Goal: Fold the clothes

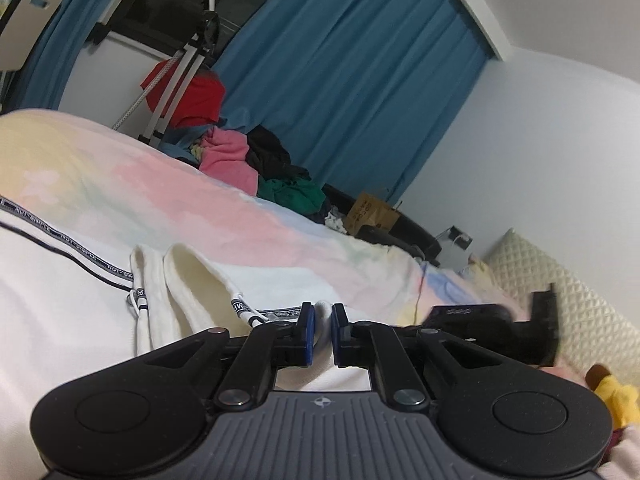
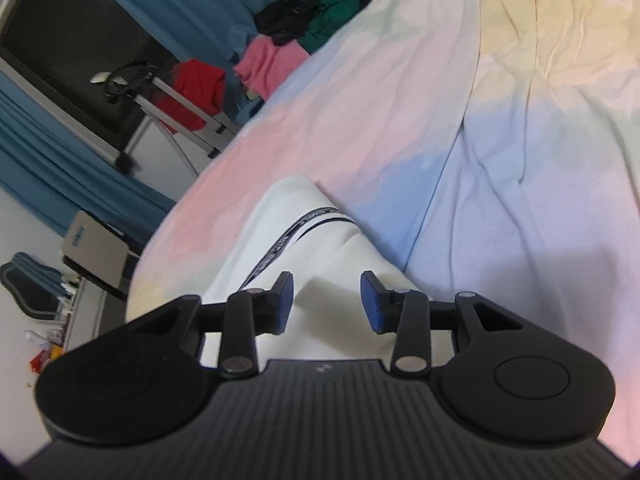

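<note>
A white hoodie with a black lettered stripe and drawstrings lies on the pastel bedsheet. My left gripper is shut on a fold of the white hoodie near its hood opening. The right gripper also shows in the left wrist view, at the right. In the right wrist view my right gripper is open, its jaws apart just above the white hoodie, gripping nothing. The hoodie's black stripe runs under the left finger.
A pile of pink, black and green clothes lies at the bed's far edge before blue curtains. A tripod with a red garment stands behind. A quilted headboard and a yellow toy are at the right.
</note>
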A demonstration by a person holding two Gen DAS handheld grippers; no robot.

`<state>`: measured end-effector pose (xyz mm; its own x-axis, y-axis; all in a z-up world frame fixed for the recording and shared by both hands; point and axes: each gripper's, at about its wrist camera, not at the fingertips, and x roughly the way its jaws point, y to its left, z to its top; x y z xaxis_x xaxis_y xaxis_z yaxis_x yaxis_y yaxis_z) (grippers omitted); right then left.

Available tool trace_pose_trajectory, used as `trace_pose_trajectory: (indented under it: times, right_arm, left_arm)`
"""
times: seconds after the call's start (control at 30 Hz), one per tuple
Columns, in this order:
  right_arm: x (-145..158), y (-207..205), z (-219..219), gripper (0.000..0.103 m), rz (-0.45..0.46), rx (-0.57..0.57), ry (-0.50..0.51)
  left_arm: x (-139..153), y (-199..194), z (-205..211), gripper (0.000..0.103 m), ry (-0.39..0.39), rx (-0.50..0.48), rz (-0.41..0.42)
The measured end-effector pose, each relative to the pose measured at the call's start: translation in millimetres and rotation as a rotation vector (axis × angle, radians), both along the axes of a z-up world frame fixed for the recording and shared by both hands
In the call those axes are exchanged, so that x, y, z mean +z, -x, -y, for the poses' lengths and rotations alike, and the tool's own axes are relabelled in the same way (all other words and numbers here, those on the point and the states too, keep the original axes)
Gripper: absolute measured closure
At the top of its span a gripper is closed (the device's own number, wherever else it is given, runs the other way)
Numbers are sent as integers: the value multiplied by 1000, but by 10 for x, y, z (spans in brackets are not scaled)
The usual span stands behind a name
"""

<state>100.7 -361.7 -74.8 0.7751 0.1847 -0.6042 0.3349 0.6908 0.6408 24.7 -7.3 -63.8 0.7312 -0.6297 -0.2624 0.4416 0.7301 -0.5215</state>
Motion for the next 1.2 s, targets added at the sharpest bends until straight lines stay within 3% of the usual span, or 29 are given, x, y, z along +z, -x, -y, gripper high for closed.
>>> trace_pose_trajectory:
  times: [0.13,0.2,0.23,0.27,0.43,0.57,0.67,0.77,0.97,1.1,1.2]
  right_arm:
    - [-26,-247,-46,61,-44,6,102]
    - [-56,-352,-84,49,-94,48,178]
    - [-91,-373,-82,49,-109,62,186]
    - [-129,-371,-63,50,-111,66,173]
    - [-171,-241,37,75,-100,37,90]
    - [-117,16,77,77,-55,-21,0]
    - [-100,126,43,77,-55,-21,17]
    - [-116,162,6,76,-69,-19,52]
    - [1,186,-161,68,-58,-35,206]
    - [194,316,-376,63,87,-20,359]
    - [273,373,-568,31,197,57,432]
  left_arm:
    - [-12,6,-17,94,7,-2,9]
    - [-24,14,-24,94,6,-2,4]
    - [-32,9,-23,94,2,-1,0]
    - [-39,5,-12,94,-5,1,-3]
    - [-76,-16,24,94,-31,17,-28]
    - [-112,-34,-63,93,-8,51,-55]
    - [-148,-75,-124,93,10,72,-94]
    - [-191,-114,-99,92,-29,88,-124]
    - [-374,-187,18,91,-188,125,-206]
    - [-488,-252,44,89,-250,138,-250]
    - [-468,-207,61,88,-268,144,-230]
